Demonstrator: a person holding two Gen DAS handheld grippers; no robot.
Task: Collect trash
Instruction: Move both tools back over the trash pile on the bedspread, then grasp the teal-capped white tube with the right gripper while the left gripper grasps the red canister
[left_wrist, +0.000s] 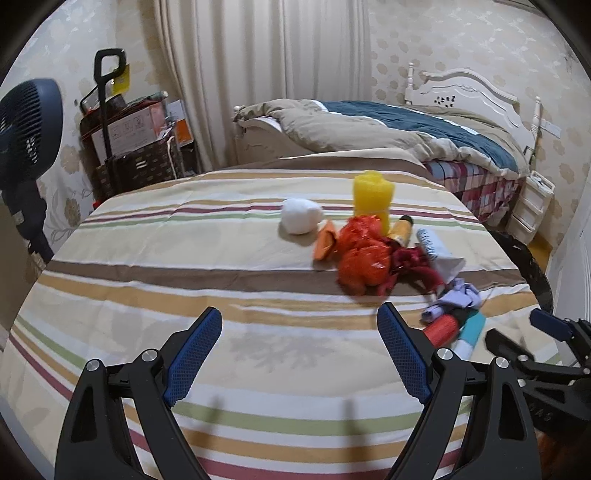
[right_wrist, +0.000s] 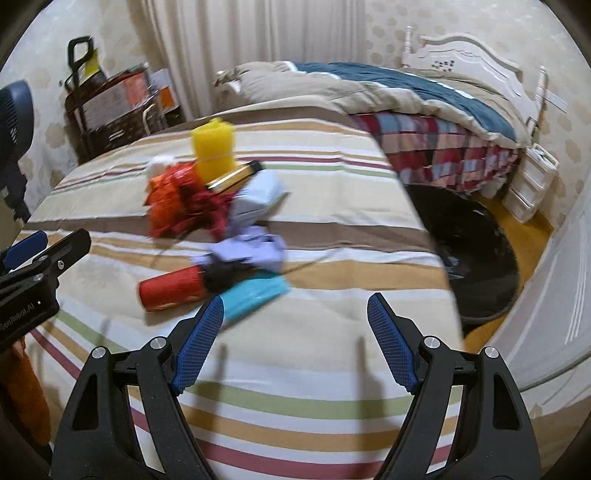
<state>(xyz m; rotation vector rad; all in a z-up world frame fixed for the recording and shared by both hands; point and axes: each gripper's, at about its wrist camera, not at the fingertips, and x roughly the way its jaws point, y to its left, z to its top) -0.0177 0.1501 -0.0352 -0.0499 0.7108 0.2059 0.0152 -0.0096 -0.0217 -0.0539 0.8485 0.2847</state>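
Trash lies in a heap on the striped cloth (left_wrist: 184, 266): a white crumpled ball (left_wrist: 300, 216), a yellow roll (left_wrist: 373, 197) standing upright, orange-red crumpled wrappers (left_wrist: 364, 254), lilac crumpled paper (right_wrist: 255, 247), a red tube (right_wrist: 171, 290) and a teal packet (right_wrist: 255, 295). My left gripper (left_wrist: 300, 325) is open and empty above the cloth, short of the heap. My right gripper (right_wrist: 295, 314) is open and empty, just in front of the teal packet. Each gripper shows at the edge of the other's view.
A black trash bag (right_wrist: 476, 240) stands open on the floor right of the covered surface. A bed (left_wrist: 406, 129) with a white headboard is behind. A fan (left_wrist: 26, 122) and a loaded trolley (left_wrist: 129, 136) stand at the left.
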